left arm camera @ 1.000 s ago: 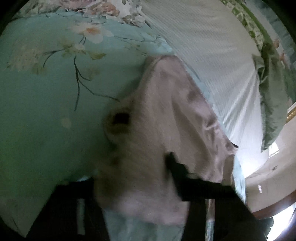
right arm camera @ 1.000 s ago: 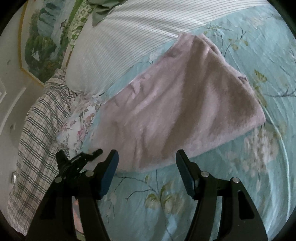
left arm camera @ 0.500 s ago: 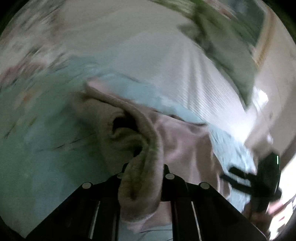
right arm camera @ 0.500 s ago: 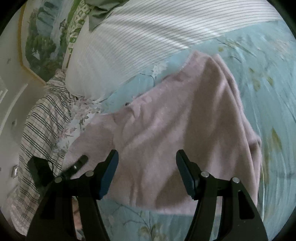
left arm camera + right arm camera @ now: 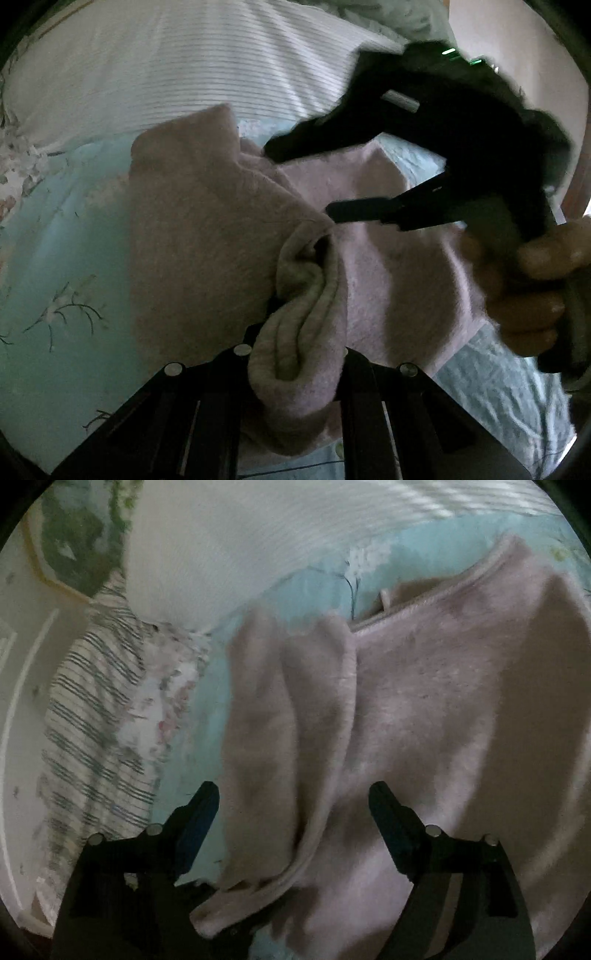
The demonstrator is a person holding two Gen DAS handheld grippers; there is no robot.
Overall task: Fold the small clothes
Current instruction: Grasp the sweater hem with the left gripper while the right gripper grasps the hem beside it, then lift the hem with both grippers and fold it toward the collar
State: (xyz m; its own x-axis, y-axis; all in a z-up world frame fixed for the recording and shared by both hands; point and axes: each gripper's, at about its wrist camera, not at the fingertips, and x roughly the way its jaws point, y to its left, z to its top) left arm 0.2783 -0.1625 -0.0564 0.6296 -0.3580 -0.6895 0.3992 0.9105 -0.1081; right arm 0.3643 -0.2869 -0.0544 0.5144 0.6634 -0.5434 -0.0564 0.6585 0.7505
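A pale pink fleece garment lies on a light blue floral bedsheet. My left gripper is shut on a bunched fold of the pink garment and holds it lifted. My right gripper is open, its jaws wide apart, just above the garment. A folded-over flap of the garment lies between the right fingers. The right gripper also shows in the left wrist view, open, held in a hand, over the far side of the garment.
A white striped pillow lies behind the garment. A plaid cloth and a floral cloth lie at the left in the right wrist view. A framed picture hangs on the wall.
My left gripper has carried the pinched fold across the garment toward the right gripper. My right gripper has moved in lower and closer over the garment, still open.
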